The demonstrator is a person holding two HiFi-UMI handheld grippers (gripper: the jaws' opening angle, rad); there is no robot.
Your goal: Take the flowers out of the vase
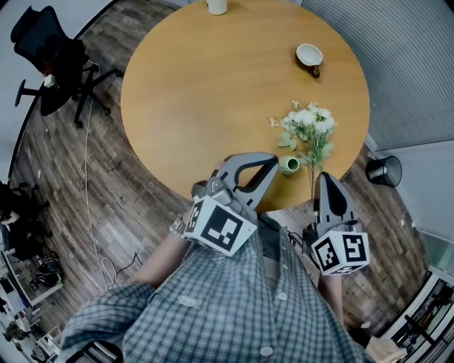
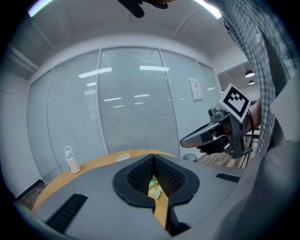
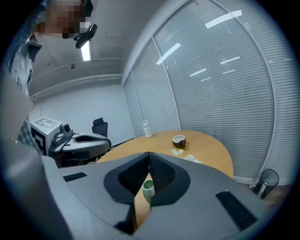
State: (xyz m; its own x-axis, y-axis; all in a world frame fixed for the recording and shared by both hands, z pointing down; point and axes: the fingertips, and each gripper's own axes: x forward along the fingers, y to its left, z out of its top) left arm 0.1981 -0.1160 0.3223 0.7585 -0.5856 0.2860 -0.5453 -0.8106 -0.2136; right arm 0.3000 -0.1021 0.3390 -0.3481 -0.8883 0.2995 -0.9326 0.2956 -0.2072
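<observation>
Round and wooden, the surface (image 1: pixel 213 92) fills the middle of the head view, and its far edge cuts off a white bottle (image 1: pixel 217 6), of which only the base shows there. The left gripper view shows that bottle whole, with a loop at its top.

The flowers (image 1: pixel 310 126) lie flat on the wood, out of the vase (image 1: pixel 289 165). Their white blooms point toward the middle and the stem runs back toward the near edge, just right of the vase. Its lower end passes close beside the right tool (image 1: pixel 328 177), and I cannot tell whether they touch, or whether a leaf rests against the vase. The small green vase stands upright near the edge.

The left tool (image 1: pixel 272 163) is clenched with nothing between its jaws. Through the gap below them only a scrap of leaf can be made out. The right tool is likewise closed and empty, the vase showing beyond its jaws. A checked shirt (image 1: pixel 234 305) hides the person's arms.

A brown cup (image 1: pixel 309 55) sits well apart at the far right. Glass walls (image 2: pixel 131 108) with closed blinds ring the room. A dark bin (image 1: pixel 384 171) and an office chair (image 1: pixel 50 57) stand on the plank floor (image 1: pixel 85 205).
</observation>
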